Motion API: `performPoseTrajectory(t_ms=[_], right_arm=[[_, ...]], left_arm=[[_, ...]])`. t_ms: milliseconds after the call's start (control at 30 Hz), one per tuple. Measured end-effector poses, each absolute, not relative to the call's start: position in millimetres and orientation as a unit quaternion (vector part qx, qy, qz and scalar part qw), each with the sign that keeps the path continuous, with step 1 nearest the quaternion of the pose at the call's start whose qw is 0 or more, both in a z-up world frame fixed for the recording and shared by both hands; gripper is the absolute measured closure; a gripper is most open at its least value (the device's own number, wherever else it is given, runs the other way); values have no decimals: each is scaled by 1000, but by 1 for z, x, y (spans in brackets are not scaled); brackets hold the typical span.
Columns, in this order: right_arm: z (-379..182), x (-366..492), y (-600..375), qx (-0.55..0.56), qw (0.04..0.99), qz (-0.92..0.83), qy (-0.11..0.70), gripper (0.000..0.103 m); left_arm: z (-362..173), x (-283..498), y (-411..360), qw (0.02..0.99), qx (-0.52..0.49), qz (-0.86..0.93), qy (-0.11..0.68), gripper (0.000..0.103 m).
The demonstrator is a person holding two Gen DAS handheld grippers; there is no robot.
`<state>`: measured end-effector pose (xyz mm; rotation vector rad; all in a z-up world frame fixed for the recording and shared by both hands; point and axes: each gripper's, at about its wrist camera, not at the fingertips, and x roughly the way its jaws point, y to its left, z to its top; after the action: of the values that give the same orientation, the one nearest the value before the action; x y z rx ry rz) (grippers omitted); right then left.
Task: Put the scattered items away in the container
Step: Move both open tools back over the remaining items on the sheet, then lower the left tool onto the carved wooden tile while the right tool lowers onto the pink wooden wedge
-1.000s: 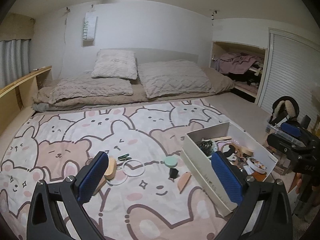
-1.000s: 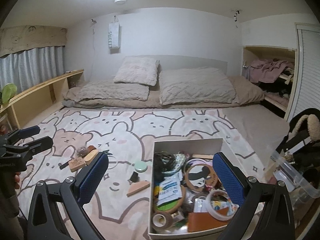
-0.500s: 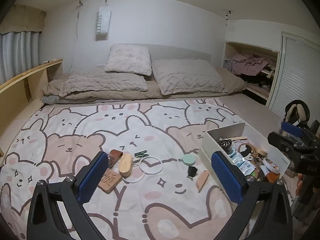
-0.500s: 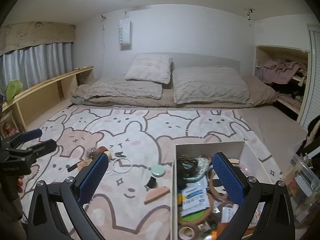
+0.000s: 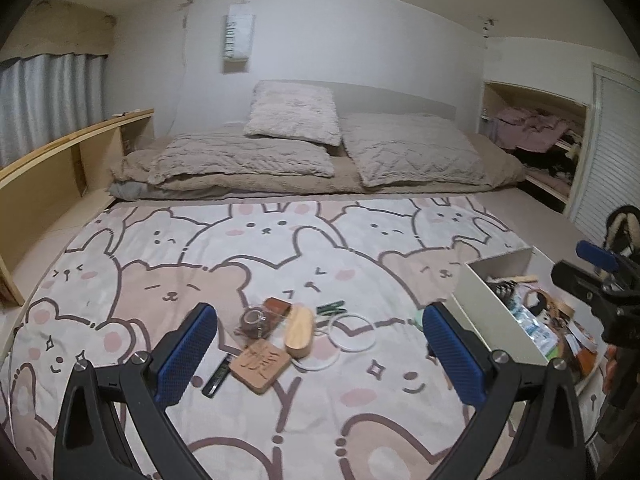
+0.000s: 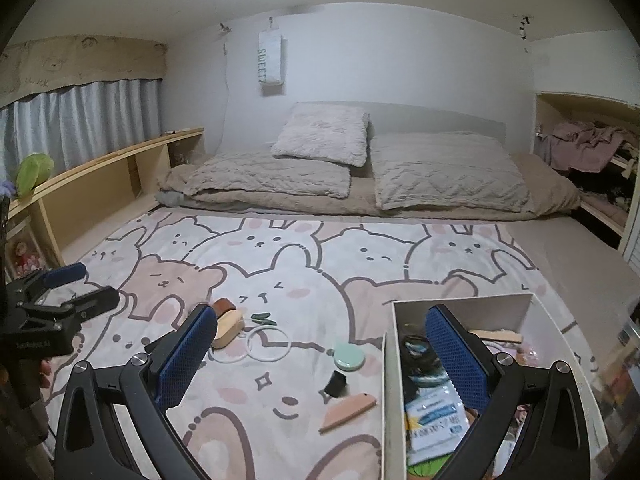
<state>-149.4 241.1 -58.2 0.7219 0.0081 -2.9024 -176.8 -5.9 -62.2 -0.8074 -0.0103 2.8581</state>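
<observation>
Left wrist view shows a bed with a bear-and-rabbit blanket (image 5: 280, 248) as the landmark. A white box (image 5: 486, 300), already full of odds and ends, sits at the blanket's right edge. Scattered items lie near the blanket's middle front: 2 white rings (image 5: 352, 330), a carved wooden tile (image 5: 260, 364), an oval wooden block (image 5: 300, 332), a tape roll (image 5: 254, 322), a brown pouch (image 5: 276, 306), a green clip (image 5: 330, 307) and a black stick (image 5: 217, 374). Closer to the box, the right wrist view shows a mint disc (image 6: 349, 358), a wooden wedge (image 6: 348, 410) and a small black piece (image 6: 336, 384). The left gripper (image 5: 320, 354) hangs over the cluster, jaws wide apart, empty. The right gripper (image 6: 320, 354) hangs over the box's left wall, also wide apart and empty.
</observation>
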Motion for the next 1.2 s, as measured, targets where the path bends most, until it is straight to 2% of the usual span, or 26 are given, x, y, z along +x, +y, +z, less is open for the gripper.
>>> performPoseTrajectory(t_ms=[367,700,1200], right_arm=[[-83,-182,220,252,98,-963,14,0],[-128,-199,204,268,111,-957,28,0],[-199,-203,182,327,120,-936,43,0]], left_arm=[[-78,-201,-42,32,-263,964,-18,0],[-132,-221,-58,15,-280,960,-17,0],[-204,-247,-78,76,-357,927,-83,1]])
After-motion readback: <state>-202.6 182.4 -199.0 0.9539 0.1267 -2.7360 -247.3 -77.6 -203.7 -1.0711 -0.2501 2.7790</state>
